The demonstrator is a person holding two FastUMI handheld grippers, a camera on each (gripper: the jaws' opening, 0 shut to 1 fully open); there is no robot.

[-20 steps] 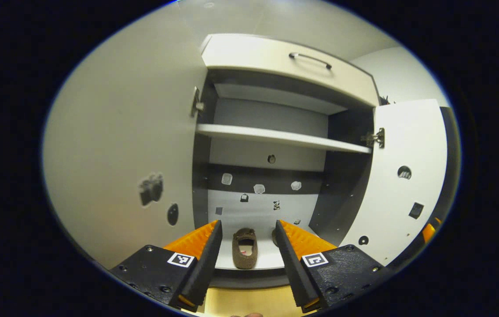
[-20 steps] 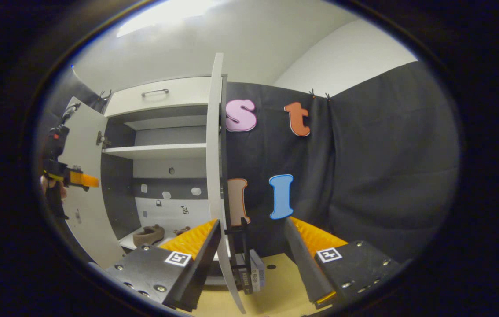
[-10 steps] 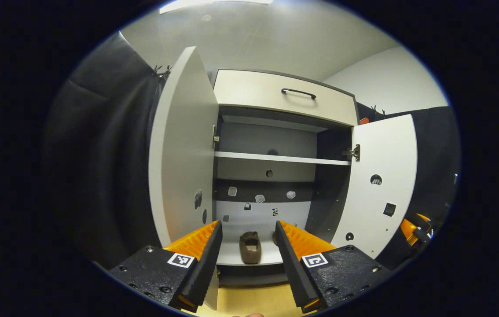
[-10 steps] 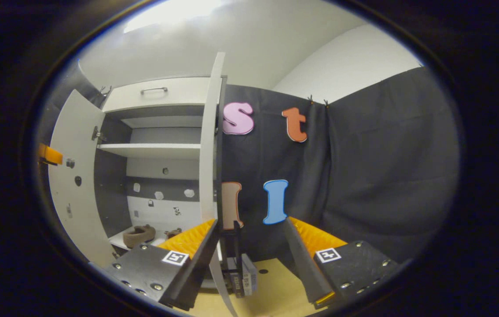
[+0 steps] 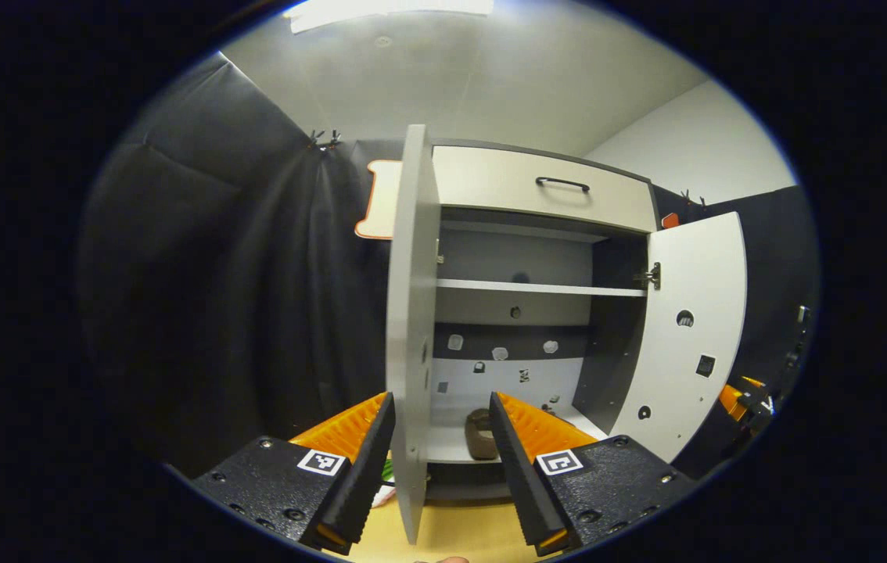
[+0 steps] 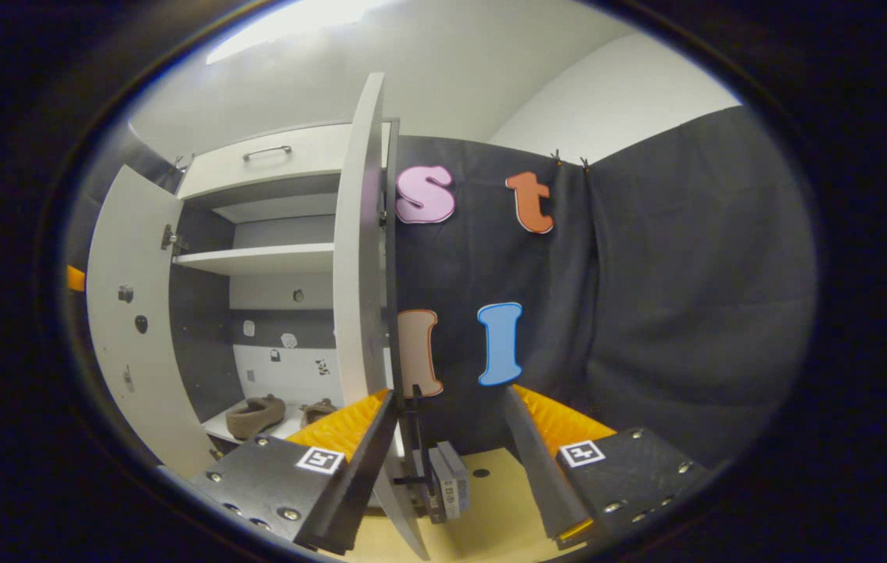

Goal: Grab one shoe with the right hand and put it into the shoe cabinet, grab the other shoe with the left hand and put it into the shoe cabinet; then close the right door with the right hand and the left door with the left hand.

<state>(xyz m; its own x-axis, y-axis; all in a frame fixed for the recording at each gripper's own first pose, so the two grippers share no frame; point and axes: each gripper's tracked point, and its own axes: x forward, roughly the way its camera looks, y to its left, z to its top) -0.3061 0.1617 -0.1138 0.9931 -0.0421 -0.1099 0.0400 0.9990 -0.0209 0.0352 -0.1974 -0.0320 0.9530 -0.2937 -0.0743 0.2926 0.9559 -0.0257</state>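
The shoe cabinet (image 5: 537,289) stands with both doors open. In the left gripper view the left door (image 5: 412,328) is edge-on and runs down through the gap between my fingers. My left gripper (image 5: 441,397) is open and holds nothing. A brown shoe (image 5: 481,434) lies on the bottom shelf. In the right gripper view two brown shoes (image 6: 254,414) (image 6: 318,410) sit side by side there. The right door (image 6: 361,258) is edge-on just by my open right gripper (image 6: 448,391). The right door's inner face (image 5: 690,336) faces the left gripper view.
A drawer with a dark handle (image 5: 561,184) tops the cabinet, and a bare white shelf (image 5: 537,288) crosses its middle. Small boxes and a dark stand (image 6: 447,489) sit on the tan floor (image 6: 490,508) behind the right door. Black cloth walls flank the cabinet.
The left gripper view has backed off and shifted left, so the left door went from broad inner face to edge-on between the fingers. The right gripper edged closer to the right door.
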